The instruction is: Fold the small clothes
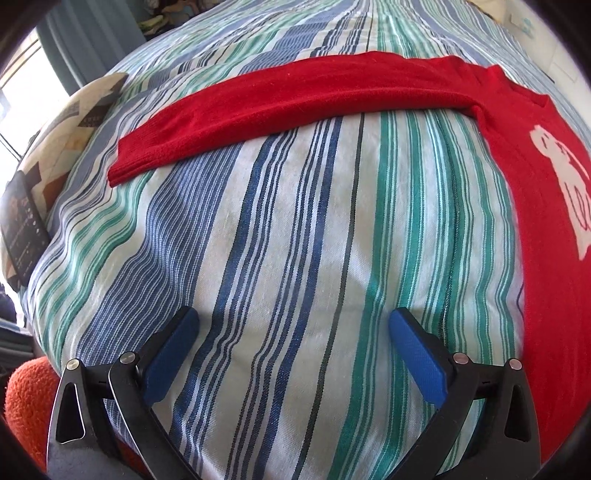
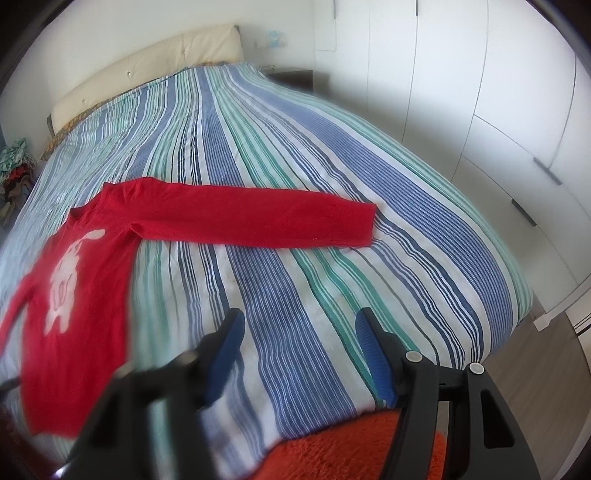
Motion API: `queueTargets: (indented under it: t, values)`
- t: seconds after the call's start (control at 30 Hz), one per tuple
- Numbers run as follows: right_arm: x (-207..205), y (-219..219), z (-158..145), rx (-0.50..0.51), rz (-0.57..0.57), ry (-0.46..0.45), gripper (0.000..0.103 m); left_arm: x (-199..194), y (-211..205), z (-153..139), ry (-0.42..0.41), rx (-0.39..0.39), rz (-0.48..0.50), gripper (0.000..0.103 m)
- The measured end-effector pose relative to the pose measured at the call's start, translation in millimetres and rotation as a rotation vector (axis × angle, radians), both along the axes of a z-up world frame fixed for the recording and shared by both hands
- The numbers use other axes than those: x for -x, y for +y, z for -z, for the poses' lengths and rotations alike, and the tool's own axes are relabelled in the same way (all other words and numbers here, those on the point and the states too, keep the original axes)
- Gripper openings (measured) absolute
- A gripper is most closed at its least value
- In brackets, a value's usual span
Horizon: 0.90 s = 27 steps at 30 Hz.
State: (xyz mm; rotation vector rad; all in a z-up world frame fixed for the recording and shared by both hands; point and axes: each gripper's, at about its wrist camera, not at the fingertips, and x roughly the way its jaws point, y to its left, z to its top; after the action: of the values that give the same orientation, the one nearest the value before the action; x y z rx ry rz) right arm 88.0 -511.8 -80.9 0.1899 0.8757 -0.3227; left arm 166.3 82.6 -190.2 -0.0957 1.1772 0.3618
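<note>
A bed [image 2: 332, 192] fills the room, covered by a blue, green and white striped bedspread [image 1: 295, 240], with a cream padded headboard [image 2: 147, 74]. White wardrobe doors [image 2: 461, 92] line one side above a wooden floor [image 2: 554, 387]. Daylight enters a window [image 1: 22, 92] beside teal curtains [image 1: 92, 33].

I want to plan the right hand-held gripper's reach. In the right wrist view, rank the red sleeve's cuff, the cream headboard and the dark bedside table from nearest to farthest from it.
1. Sleeve cuff: on the striped bedspread, ahead of the right hand-held gripper and slightly right.
2. Bedside table: beyond the bed's far right corner.
3. Headboard: far end, upper left. Too close to call against the table.
</note>
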Motion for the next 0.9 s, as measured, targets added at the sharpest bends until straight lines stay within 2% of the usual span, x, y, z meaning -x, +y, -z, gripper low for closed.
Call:
queueTargets:
  t: [0.4,0.43,0.5,0.63,0.7,0.83,0.9]
  values:
    - [-1.9,-1.3,1.2,-0.009,0.001,0.021,0.062,1.8,-3.9,0.3,-0.021,-0.016,-0.012,0.103]
    - [-5.3,-4.0,1.2,-0.041,-0.018,0.029,0.062,2.8,-4.0,0.0,-0.028,-0.018,-0.009,0.103]
    - [-13.7,-19.3,-1.6,-0.166,-0.035,-0.001,0.062,3.8,-3.9,0.3,-0.036,-0.018,-0.006,0.103]
    - [-35.7,-68.4,-10.4,-0.458,0.091,-0.148,0.062,4.8,-4.5,0.5,-0.038,-0.020,-0.004,0.103]
    - [-51.3,-83.2,-3.3,-0.572,0.123,-0.178,0.062,5.4,-4.4,0.6,-0.041,-0.021,-0.002,0.103]
    - [-84.5,-95.2,36.4,-0.745,0.182,-0.107,0.062,6.3,-5.0,0.4,-0.049,-0.026,0.001,0.103]
    - [-90.6,-103.3,59.7,-0.790,0.286,-0.063,0.062,7.0,-5.6,0.2,-0.053,-0.027,0.002,0.103]
